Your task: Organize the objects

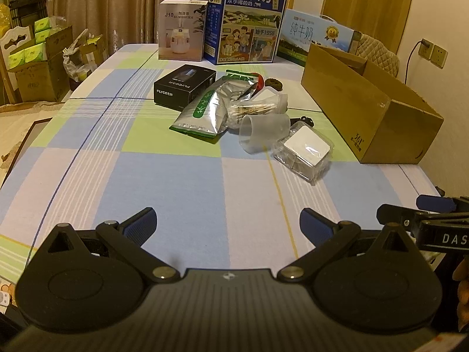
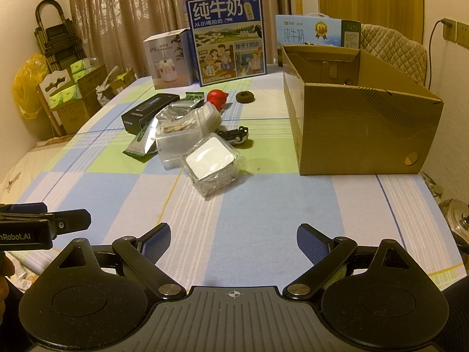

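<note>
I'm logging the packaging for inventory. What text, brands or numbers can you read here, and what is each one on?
"纯牛奶", "从小喝的奶", "始于1956": tall blue milk carton
"纯牛奶": pale blue milk box
"J10 HUMIDIFIER": white humidifier box
"FLYCO": black box
"361°": cardboard box
"DAS": right tongs
"nRobot.AI": left tongs
Silver pouch print and all small print: too blurred to read.

"FLYCO" on black box (image 1: 185,86)
</note>
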A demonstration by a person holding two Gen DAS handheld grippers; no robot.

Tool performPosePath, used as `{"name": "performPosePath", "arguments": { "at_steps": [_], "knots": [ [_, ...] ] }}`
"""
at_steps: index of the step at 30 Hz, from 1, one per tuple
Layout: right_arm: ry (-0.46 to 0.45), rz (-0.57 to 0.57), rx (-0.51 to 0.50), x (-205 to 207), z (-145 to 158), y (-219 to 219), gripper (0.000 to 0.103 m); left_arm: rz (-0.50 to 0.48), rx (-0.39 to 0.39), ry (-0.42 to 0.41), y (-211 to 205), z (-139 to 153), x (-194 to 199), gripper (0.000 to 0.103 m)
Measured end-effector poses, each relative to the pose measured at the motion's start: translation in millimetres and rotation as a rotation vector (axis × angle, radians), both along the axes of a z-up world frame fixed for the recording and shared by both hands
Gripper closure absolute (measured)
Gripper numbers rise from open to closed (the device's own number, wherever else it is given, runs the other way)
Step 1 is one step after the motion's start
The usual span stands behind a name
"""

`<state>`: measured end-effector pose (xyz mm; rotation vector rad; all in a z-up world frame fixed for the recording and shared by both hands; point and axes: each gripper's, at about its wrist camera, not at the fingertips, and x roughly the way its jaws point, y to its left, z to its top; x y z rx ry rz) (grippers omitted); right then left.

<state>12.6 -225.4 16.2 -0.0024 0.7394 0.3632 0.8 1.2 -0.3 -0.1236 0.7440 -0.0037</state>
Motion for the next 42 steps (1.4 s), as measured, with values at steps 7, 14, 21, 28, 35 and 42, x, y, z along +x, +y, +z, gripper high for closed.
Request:
{"name": "performPosePath", "arguments": {
  "at_steps": [7, 14, 21, 28, 35, 42],
  "knots": [
    [0.002, 0.019, 0.034, 9, 7, 2, 0.012, -0.005, -0.025, -0.004, 3, 7, 4, 0.001],
    [-0.033, 0.106, -0.001, 35, 10, 15, 0.012, -0.043, -0.023, -0.016, 15, 19, 29, 0.001],
    [-0.023, 0.197, -0.063, 80, -1, 32, 0.012, -0.146, 0.062, -0.038, 25, 24, 75, 0.001],
    [-0.001, 0.335, -0.14, 129, -23, 55, 0.012, -0.219, 0.119, -0.031, 28, 6, 128, 0.002],
    [0.016, 0.418, -0.207, 148, -45, 74, 0.024, -0.265, 0.075, -0.013, 28, 0, 161, 0.008],
    [0.034, 0.379, -0.22, 153, -48, 74, 0.043, -0.323, 0.069, -0.008, 26, -5, 168, 0.01]
  ]
}}
